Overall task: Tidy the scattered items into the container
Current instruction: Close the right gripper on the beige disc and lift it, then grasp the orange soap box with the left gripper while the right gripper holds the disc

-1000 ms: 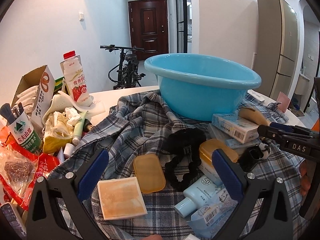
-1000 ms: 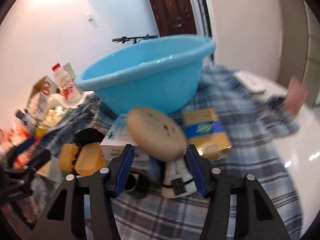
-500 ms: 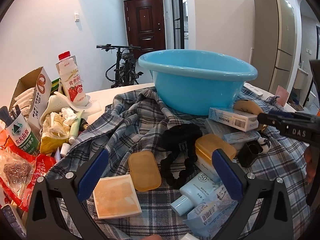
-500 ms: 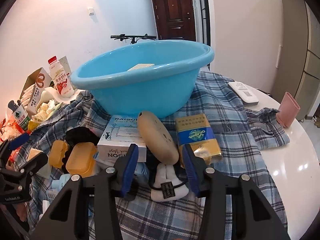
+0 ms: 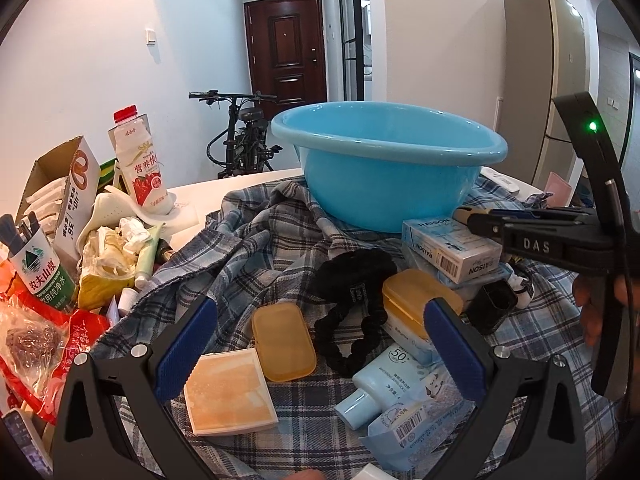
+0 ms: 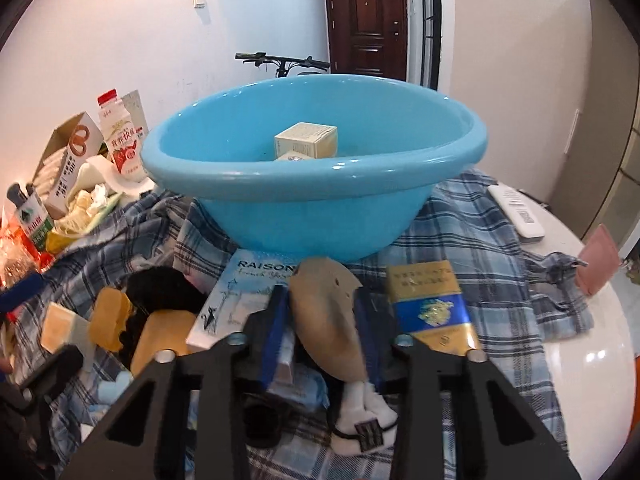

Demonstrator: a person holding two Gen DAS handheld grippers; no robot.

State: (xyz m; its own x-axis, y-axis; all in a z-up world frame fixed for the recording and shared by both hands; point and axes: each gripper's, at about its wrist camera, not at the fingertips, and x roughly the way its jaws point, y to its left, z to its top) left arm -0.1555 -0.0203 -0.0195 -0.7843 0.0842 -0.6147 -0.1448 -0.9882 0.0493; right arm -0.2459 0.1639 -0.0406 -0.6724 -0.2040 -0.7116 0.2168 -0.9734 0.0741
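Here, from the left wrist: left gripper (image 5: 320,344) hovering with fingers wide apart and nothing between them, above an orange-lidded case (image 5: 283,346), black scrunchie (image 5: 352,312) and sunscreen tube (image 5: 380,384) on the plaid shirt (image 5: 248,240) draped over the worktop (image 5: 208,192). Blue basin (image 5: 384,176) behind, toward the far edge.

From the right wrist: right gripper (image 6: 322,336), fingers just closing, clamped on a tan oval pad (image 6: 328,320) beside a RAISON box (image 6: 240,304) and a gold-and-blue packet (image 6: 430,304). Cream carton (image 6: 306,140) already inside the basin.
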